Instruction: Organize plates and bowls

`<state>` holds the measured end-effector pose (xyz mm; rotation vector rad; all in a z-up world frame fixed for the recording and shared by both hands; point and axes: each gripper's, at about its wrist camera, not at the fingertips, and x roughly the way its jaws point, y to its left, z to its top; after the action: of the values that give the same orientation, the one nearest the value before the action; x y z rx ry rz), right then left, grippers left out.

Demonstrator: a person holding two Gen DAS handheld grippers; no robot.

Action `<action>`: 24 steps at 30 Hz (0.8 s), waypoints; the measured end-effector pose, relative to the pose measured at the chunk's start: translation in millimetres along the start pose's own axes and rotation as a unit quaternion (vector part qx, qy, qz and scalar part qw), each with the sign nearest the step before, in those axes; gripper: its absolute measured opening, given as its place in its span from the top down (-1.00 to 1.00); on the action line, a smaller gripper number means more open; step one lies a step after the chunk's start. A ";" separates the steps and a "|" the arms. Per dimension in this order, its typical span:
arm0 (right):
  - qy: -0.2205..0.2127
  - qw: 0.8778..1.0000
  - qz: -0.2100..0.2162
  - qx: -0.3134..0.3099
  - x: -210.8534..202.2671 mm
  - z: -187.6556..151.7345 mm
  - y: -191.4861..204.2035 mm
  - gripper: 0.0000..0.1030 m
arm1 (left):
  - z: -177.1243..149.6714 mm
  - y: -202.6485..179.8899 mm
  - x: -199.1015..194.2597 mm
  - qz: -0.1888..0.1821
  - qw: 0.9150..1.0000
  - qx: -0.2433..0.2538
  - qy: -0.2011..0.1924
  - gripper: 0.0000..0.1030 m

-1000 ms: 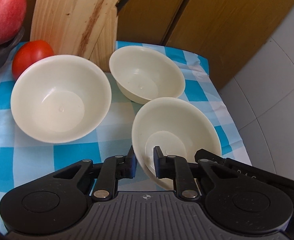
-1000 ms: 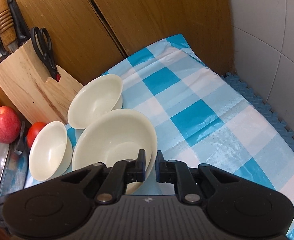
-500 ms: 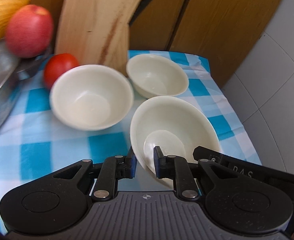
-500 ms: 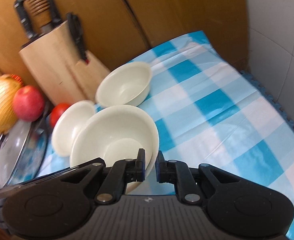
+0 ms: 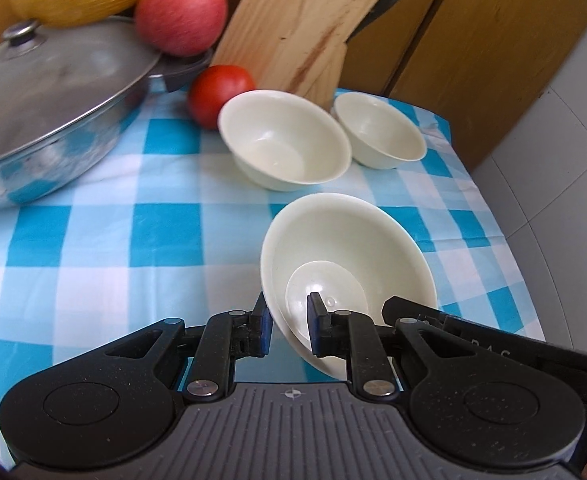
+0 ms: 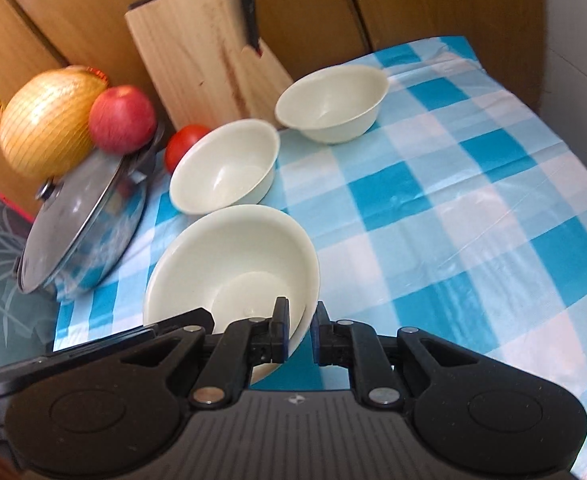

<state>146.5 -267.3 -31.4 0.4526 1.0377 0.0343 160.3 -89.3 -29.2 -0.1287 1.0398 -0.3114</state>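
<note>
I've got both grippers, left (image 5: 287, 330) and right (image 6: 299, 330), clamped on opposite rims of the large bowl (image 5: 347, 258), apparently lifted clear of the checked cloth (image 5: 93, 240). I keep it level, then nest it over the middle bowl (image 5: 285, 140).

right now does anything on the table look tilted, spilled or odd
One thing: the nearest bowl is tipped steeply, held off the checked cloth by its rim, with the left tool and right tool pinching opposite sides. The two bowls behind sit upright. Nothing looks spilled or broken.
</note>
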 end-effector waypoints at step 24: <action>-0.045 0.999 -0.018 0.024 -16.7 19.6 -15.3 0.63 | 25.0 44.1 -14.3 -0.001 0.998 -0.048 -0.029 0.38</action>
<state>151.5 -292.0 -15.1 0.4759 0.9596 -0.0425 183.7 -44.1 -15.8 -0.2245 0.9970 -0.2578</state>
